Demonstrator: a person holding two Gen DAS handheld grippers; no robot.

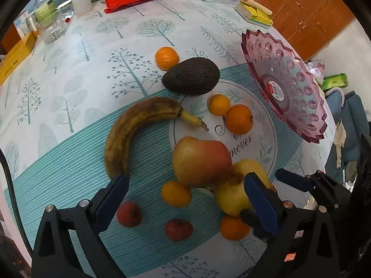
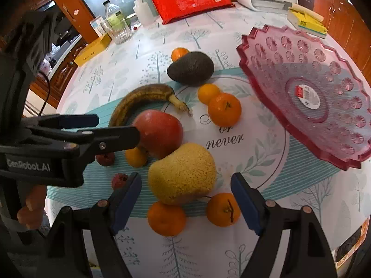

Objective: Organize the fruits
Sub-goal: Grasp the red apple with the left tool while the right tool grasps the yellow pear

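The yellow pear (image 2: 182, 173) sits low in the centre of the right wrist view, between the wide-spread fingers of the right gripper (image 2: 185, 199), unheld. Closing could nudge the touching red apple (image 2: 160, 132) and small oranges, sending them rolling. The left gripper (image 1: 185, 194) is also wide, empty. The pink dish (image 2: 308, 92), at right, holds no fruit.
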